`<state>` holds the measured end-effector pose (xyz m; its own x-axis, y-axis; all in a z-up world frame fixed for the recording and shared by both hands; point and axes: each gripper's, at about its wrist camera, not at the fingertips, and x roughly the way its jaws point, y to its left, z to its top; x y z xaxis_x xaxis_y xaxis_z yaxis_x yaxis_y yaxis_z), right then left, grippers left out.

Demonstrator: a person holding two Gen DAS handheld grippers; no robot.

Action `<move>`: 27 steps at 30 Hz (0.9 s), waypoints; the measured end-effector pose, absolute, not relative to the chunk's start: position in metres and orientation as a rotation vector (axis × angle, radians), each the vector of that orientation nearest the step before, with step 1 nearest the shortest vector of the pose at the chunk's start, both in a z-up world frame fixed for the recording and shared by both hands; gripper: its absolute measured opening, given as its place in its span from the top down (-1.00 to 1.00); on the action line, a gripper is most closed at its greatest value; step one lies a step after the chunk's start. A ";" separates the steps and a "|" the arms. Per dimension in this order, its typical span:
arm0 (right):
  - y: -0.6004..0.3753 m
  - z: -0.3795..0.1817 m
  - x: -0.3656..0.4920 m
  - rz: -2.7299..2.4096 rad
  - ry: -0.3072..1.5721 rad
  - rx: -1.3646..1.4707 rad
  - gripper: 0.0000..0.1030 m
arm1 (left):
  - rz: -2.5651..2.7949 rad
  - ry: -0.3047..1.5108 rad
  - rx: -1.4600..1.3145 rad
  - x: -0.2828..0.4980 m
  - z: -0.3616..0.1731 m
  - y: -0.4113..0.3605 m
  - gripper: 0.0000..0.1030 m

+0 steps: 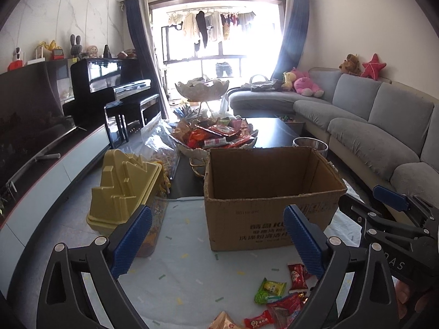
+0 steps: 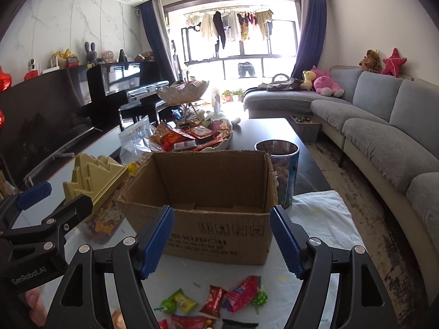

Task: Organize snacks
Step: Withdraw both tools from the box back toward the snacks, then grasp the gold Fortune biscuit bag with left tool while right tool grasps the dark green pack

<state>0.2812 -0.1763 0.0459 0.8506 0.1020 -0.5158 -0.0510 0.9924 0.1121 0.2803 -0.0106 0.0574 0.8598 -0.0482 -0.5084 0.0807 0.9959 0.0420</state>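
Left wrist view: we see, from left to right, a yellow stepped lid (image 1: 123,186) on a clear container, the left tool (image 1: 216,244) with its blue pads spread wide and nothing between them, and an open cardboard box (image 1: 271,189) standing on the pale cloth (image 1: 178,274) that covers the near end of the worktop. Loose snack packets lie on the cloth just in front of the box, among them a green packet (image 1: 270,290) and a red packet (image 1: 297,275). Behind the box stands a tiered tray of snacks (image 1: 216,135). At the far right edge we see part of the right tool; from this angle its gap is hard to judge.

Right wrist view: we see the left tool's body at the far left, then the yellow stepped lid (image 2: 96,181), then the right tool (image 2: 222,238), its pads released and empty, framing the cardboard box (image 2: 208,208). The box interior appears bare, though its floor is only partly visible. A clear jar (image 2: 282,170) of brown pieces touches the box's right side. Snack packets lie scattered on the cloth (image 2: 323,219) below the pads, near the box.
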 end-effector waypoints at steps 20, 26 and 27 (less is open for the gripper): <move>-0.174 -0.024 0.223 0.051 0.741 0.074 -0.44 | -0.023 0.751 0.019 0.226 -0.024 0.002 -0.91; -0.174 -0.049 0.219 0.052 0.827 0.064 -0.44 | -0.012 0.826 0.005 0.221 -0.049 0.004 -0.91; -0.174 -0.054 0.219 0.050 0.841 0.062 -0.44 | -0.011 0.836 0.004 0.221 -0.053 0.005 -0.91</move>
